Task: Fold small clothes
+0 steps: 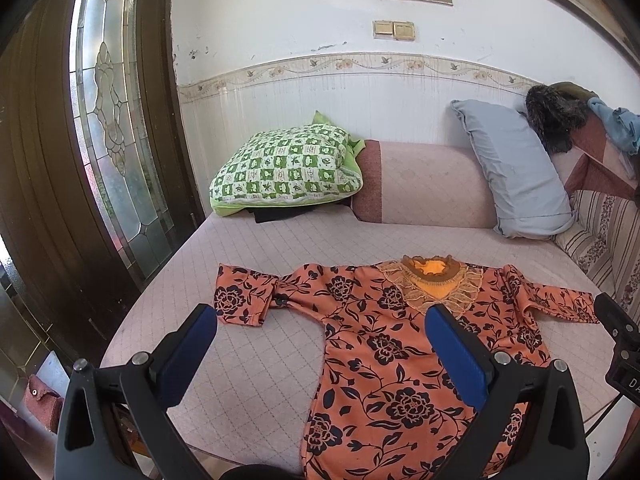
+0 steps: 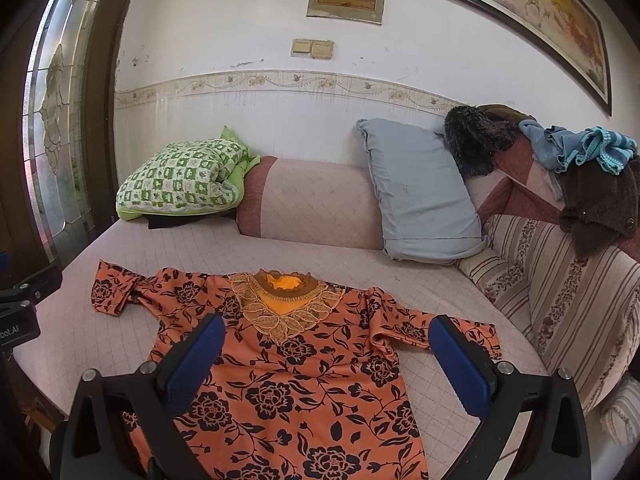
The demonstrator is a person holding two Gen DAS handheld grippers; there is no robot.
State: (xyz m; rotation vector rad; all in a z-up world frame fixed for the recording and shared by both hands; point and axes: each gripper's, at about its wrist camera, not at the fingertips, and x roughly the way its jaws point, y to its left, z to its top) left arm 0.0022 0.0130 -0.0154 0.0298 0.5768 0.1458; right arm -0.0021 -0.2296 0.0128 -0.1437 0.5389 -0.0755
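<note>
An orange dress with black flowers [image 1: 384,352] [image 2: 288,368] lies flat and face up on the pale quilted daybed [image 1: 280,248] [image 2: 192,248], collar toward the wall. Its left sleeve [image 1: 244,296] is folded back on itself; its right sleeve [image 2: 432,328] stretches out to the right. My left gripper [image 1: 322,316] hovers open above the dress's left side, holding nothing. My right gripper [image 2: 326,326] hovers open over the chest and right sleeve, also holding nothing. The right tool's black body [image 1: 620,344] shows at the left wrist view's right edge.
A green checked pillow [image 1: 284,164], a pink bolster [image 1: 424,184] and a grey pillow [image 1: 512,172] line the wall. A striped armrest [image 2: 560,280] with heaped clothes [image 2: 592,168] closes the right side. A dark wooden door with leaded glass [image 1: 108,120] stands left.
</note>
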